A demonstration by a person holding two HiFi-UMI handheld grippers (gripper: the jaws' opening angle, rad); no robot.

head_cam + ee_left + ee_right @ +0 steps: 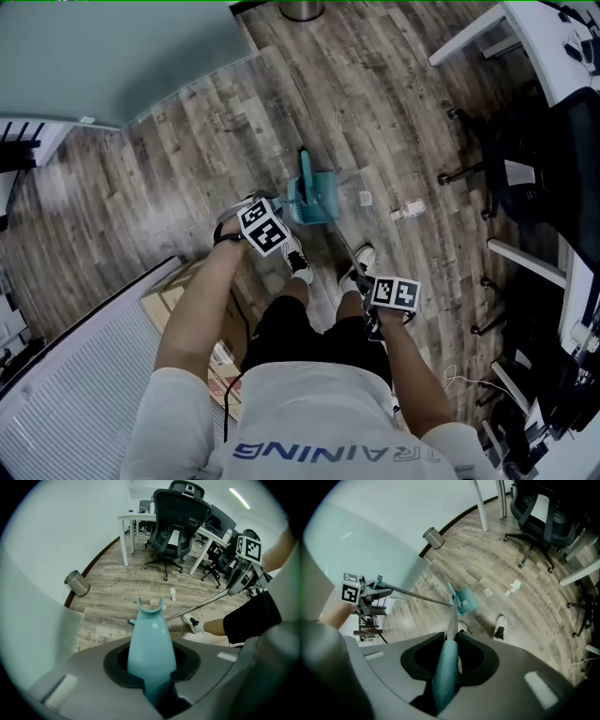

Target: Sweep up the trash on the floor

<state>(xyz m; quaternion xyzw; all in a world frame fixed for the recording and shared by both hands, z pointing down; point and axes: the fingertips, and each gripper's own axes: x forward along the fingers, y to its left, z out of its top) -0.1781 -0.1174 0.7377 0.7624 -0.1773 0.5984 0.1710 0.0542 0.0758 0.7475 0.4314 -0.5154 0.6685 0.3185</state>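
The left tongs [150, 667] are narrowly parted and pinched on a pale teal dustpan handle [149, 634] with a forked end, which is pointed steeply down. The right tongs [449, 660] are clamped on the teal grip of a broom [443, 681]. Its thin metal shaft is slanted forward and down to the teal dustpan [311, 195] on the wooden floor [403, 112]. Small white scraps of trash [409, 210] are seen on the floor near the dustpan.

Open wood floor [375, 103] ahead of dustpan [314, 199], clear through to bin [302, 9] at wall [112, 56]. Right side blocked by office chair [534, 150] and desk [548, 33] legs. Cardboard box [161, 302] and white slatted panel [84, 375] crowd left rear. Paper scraps [408, 210] lie in open. Shoes [298, 262] just behind dustpan.
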